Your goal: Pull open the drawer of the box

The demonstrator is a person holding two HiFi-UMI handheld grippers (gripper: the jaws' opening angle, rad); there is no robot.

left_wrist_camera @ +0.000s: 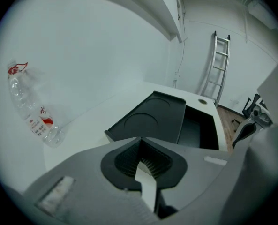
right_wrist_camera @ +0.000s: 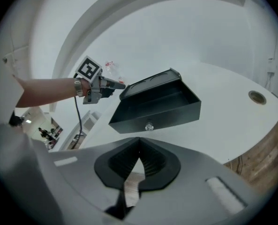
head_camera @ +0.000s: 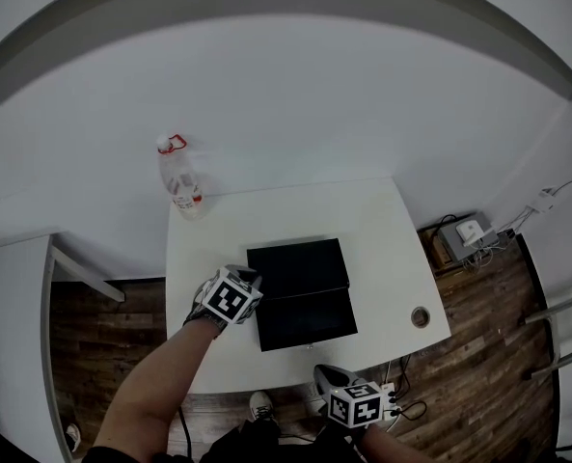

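A black box sits in the middle of the white table. Its drawer stands pulled out toward the front edge, with a small shiny knob on its front. The drawer's inside looks empty. My left gripper is at the box's left rear corner, tip against it, jaws shut on nothing. The right gripper hangs off the table's front edge, a short way back from the knob, jaws shut and empty.
A clear plastic bottle with a red cap stands at the table's far left corner. A round cable hole is near the right edge. A ladder leans on the wall to the right. Cables and a box lie on the floor.
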